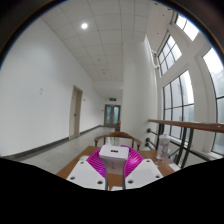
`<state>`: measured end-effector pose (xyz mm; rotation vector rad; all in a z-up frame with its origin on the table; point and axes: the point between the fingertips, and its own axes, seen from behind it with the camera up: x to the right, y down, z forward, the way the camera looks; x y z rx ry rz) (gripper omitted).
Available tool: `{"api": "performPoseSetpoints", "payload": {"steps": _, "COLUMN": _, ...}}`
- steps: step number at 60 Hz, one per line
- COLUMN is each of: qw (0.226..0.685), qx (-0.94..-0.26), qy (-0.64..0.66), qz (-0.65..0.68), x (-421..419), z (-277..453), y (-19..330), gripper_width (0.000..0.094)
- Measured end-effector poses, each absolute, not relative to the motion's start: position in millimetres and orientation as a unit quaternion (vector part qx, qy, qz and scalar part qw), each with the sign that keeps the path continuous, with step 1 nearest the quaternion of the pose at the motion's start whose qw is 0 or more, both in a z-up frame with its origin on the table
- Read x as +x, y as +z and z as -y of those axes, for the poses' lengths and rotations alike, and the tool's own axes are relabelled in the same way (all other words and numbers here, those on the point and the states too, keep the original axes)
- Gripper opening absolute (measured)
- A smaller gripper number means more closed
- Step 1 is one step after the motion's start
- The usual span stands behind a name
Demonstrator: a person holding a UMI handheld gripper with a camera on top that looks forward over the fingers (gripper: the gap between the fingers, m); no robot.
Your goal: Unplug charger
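Note:
A white block-shaped charger (112,153) sits between my gripper's (113,162) two magenta pads. Both pads (97,162) press on its sides, so the gripper is shut on it. The charger is held up above a wooden table (76,166). I see no socket or power strip; whatever lies below the fingers is hidden. A cable is not visible.
A long white corridor runs ahead, with a door (76,110) on the left and tall windows (185,85) on the right. A wooden chair back (118,136) stands beyond the fingers. A clear bottle (163,148) stands to the right by a wooden rail (195,127).

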<state>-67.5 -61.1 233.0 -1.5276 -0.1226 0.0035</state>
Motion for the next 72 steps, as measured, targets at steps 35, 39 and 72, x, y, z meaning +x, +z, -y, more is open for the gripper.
{"api": "performPoseSetpoints", "payload": {"steps": 35, "qw": 0.54, "qx": -0.841, "qy": -0.021, "qz": -0.013, "x": 73.6, "z": 53.5, "y": 17.7, "gripper_width": 0.0347}}
{"api": "performPoseSetpoints", "payload": {"steps": 39, "qw": 0.54, "qx": -0.841, "qy": -0.024, "qz": -0.009, "x": 74.0, "z": 50.2, "y": 17.1, "gripper_width": 0.0385}}
{"api": "performPoseSetpoints", "payload": {"steps": 72, "qw": 0.603, "qx": -0.796, "qy": -0.038, "qz": 0.048, "x": 50.1, "z": 112.5, "y": 68.1, "gripper_width": 0.0846}}
